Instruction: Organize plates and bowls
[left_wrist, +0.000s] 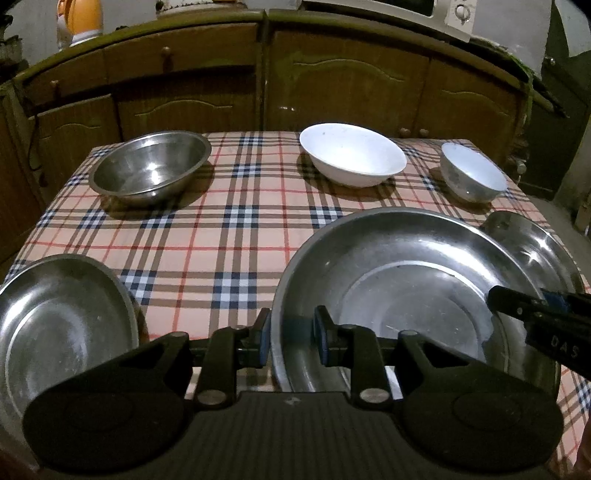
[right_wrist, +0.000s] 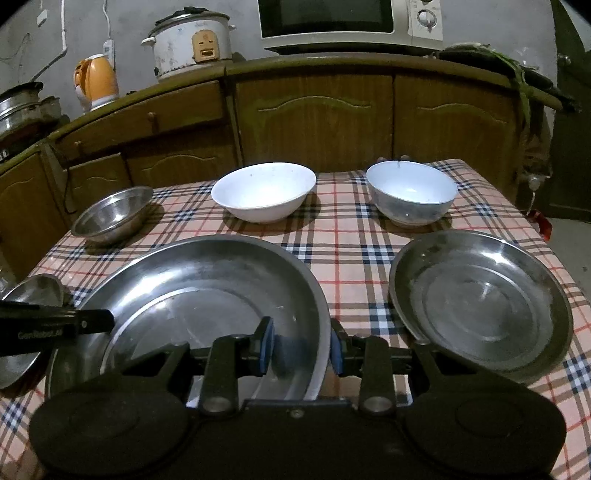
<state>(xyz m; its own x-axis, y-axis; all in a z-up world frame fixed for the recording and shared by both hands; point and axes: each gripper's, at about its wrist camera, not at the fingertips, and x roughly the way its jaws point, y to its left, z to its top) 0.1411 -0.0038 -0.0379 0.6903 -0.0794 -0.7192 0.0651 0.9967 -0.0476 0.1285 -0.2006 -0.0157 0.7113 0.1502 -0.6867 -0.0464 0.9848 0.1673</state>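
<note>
Both pairs of fingers pinch the rim of the same large steel plate (left_wrist: 413, 295), one on each side. Left gripper (left_wrist: 291, 338) has its blue pads clamped across the plate's left edge, one pad outside the rim and one inside. Right gripper (right_wrist: 302, 345) does the same on the plate's right edge, its left pad over the inner slope and its right pad outside the rim — the metal lip runs between them. From the left wrist view the right gripper's black finger reaches in over the plate from the right; from the right wrist view the left gripper's finger enters from the left.

On the checked tablecloth (left_wrist: 221, 229) the large plate sits in the near middle. A smaller steel plate (right_wrist: 480, 302) lies just beside it on the right, and another steel plate (left_wrist: 62, 325) lies near the table's left corner. Along the far edge stand three bowls, well apart: a steel bowl (left_wrist: 149, 168) at left, a white bowl (left_wrist: 352, 153) in the middle, and a smaller pale bowl (left_wrist: 472, 171) at right.

Behind the table runs a row of wooden cabinets (right_wrist: 314, 122) — on the counter stand a rice cooker (right_wrist: 192, 42), an orange kettle (right_wrist: 96, 81) and a microwave (right_wrist: 351, 22).
</note>
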